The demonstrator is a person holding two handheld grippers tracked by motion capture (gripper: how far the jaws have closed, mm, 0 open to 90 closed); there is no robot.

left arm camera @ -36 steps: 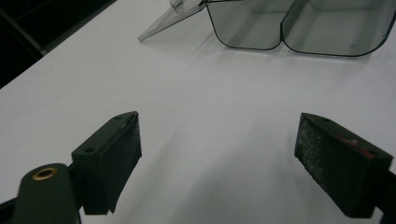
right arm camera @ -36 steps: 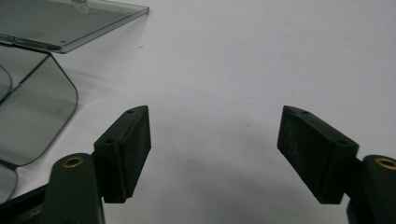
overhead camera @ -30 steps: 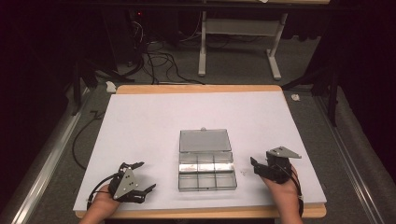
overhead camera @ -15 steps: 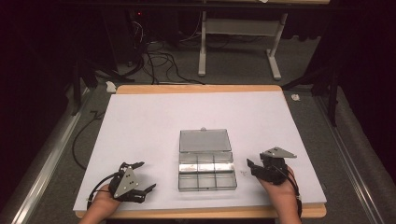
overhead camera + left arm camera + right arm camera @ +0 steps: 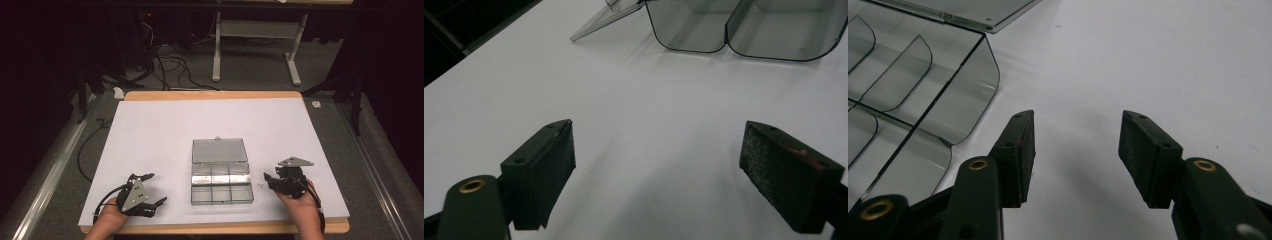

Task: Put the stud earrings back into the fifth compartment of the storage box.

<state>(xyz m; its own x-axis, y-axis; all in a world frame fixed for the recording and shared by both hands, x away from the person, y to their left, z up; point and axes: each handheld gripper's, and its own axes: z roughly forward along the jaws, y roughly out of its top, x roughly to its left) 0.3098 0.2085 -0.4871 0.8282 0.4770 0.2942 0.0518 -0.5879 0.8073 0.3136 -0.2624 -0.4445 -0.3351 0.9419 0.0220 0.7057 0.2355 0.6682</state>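
No readable text, label, brand, number or sign anywhere. Clear compartment box [image 5: 221, 171], centre of high view: plain walls and lid, no print. White table cover [image 5: 160, 135]: blank. Grey plate on right gripper [image 5: 272, 181], lower right: unmarked. Grey plate on left gripper [image 5: 154, 189], lower left: holes, no writing. Jaw pads in both gripper views: bare.

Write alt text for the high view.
A clear compartment box, lid open flat, sits on a white table. A person's hands hold open tongs either side: the left tongs and the right tongs, both apart from the box.
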